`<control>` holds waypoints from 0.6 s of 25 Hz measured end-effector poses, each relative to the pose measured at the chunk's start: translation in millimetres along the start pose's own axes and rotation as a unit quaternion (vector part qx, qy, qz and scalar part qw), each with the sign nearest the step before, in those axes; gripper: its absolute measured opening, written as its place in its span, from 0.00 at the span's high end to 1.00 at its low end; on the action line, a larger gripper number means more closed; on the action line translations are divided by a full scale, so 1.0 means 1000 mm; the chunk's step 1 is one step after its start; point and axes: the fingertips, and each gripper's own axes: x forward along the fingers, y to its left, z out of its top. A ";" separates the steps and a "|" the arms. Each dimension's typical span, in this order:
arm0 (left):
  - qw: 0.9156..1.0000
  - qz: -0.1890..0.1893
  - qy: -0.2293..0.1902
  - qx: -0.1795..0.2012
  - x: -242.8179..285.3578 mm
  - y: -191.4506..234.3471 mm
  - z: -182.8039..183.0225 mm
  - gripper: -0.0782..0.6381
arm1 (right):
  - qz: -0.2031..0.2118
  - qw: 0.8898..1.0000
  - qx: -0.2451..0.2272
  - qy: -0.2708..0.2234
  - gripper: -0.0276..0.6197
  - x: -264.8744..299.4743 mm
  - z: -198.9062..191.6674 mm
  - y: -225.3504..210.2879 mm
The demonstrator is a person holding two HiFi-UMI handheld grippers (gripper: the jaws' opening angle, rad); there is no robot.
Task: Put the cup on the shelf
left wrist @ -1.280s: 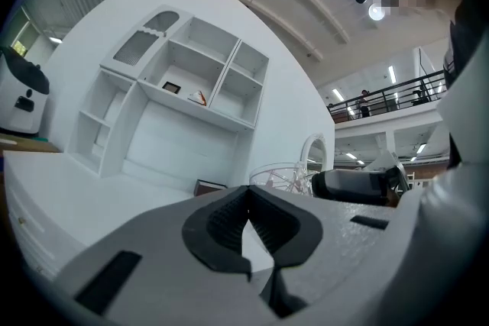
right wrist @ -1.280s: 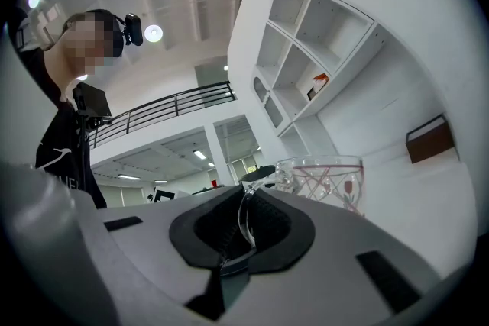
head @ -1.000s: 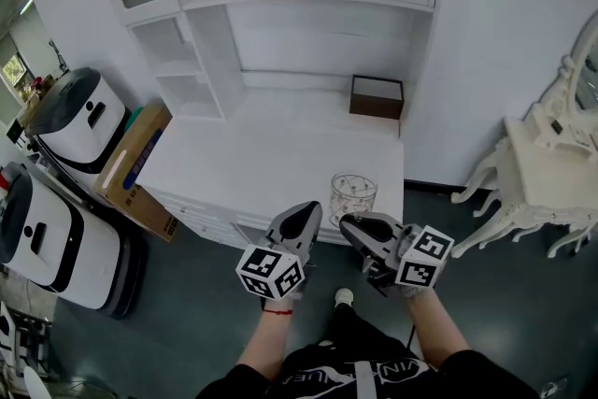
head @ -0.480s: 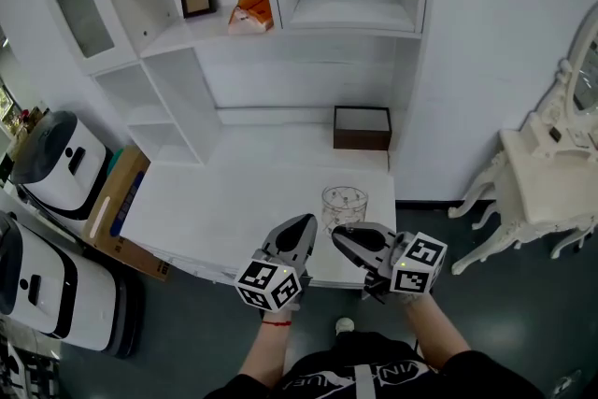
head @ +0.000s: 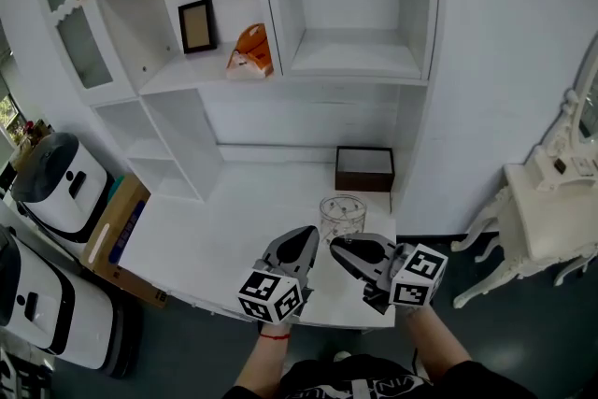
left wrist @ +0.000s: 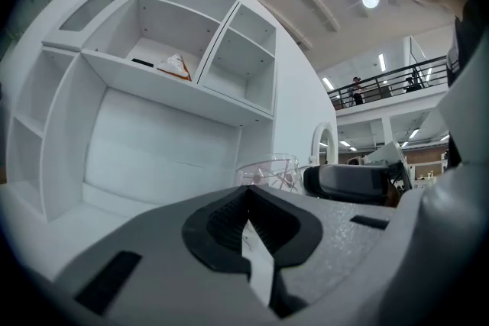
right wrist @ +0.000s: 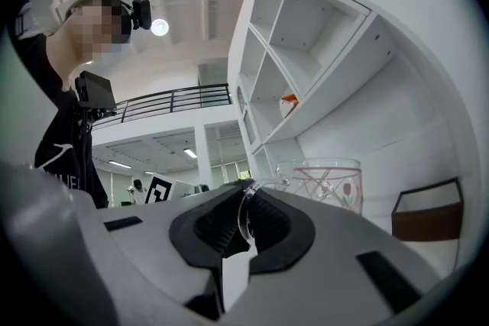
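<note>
1. The right gripper [head: 341, 248] is clamped on the clear glass cup with red line and tulip markings [head: 342, 214]. In the right gripper view its dark jaws [right wrist: 246, 198] are pressed onto the cup's thin curved glass handle [right wrist: 243, 221], and the cup's body [right wrist: 321, 183] stands just past their tips.
2. The dark brown open-top box [head: 364, 169] sits at the back right of the white counter [head: 234, 220], against the wall. The cup is on the person's side of this box, near it but not touching, over the counter's front edge. Whether the cup's base touches the counter cannot be told.
3. The left gripper [head: 308, 236] is further from the brown box than the cup is, just to the cup's left. Its jaws [left wrist: 246, 191] are closed together with nothing between them. The left gripper view shows the cup [left wrist: 267, 168] and the right gripper [left wrist: 351, 181] just beyond its tips.
4. Each gripper carries its cube with black and white square markers on the end toward the person.
5. The white shelf unit [head: 271, 5] rises above the brown box. The open compartment [head: 360, 61] directly above the box has a bare floor.
6. The next compartment, up and to the left of the brown box, holds a small dark picture frame [head: 196, 25] standing at the back and an orange and white object [head: 252, 51] at its right end.
</note>
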 end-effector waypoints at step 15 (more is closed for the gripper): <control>0.997 -0.029 -0.048 0.060 0.066 0.015 0.145 0.88 | -0.026 0.993 -0.108 -0.043 0.93 0.042 0.143 -0.027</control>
